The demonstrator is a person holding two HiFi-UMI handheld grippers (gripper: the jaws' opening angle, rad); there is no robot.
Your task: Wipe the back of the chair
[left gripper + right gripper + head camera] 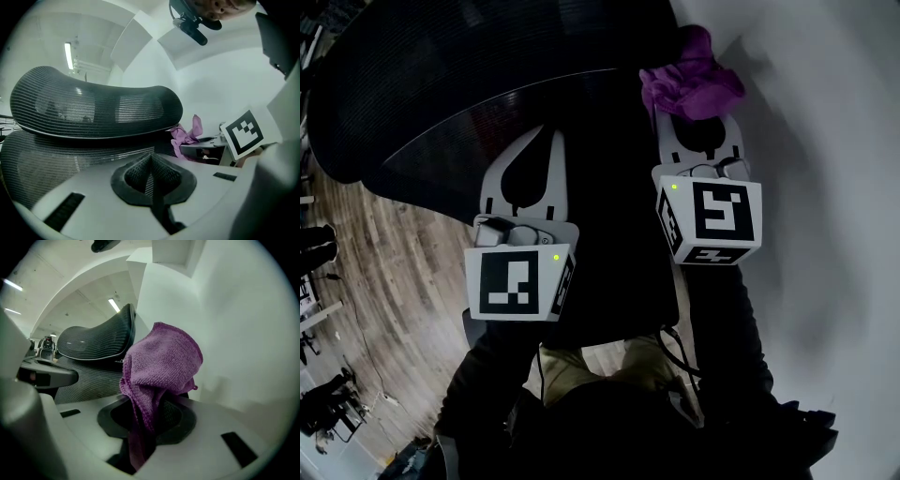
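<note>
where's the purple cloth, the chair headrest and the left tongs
purple cloth [161, 362]: right gripper view, middle of the bunched part.
chair headrest [93, 110]: left gripper view, middle of its mesh.
left tongs [547, 133]: head view, where the closed tips meet.

Jaws' tips of right gripper [697, 111] hidden under purple cloth [689, 80], chair [412, 84] cropped at head view's top edge

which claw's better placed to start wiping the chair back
Right. The right claw is shut on the cloth, up by the chair back. The left claw is shut with nothing in it, so it has nothing to wipe with.
</note>
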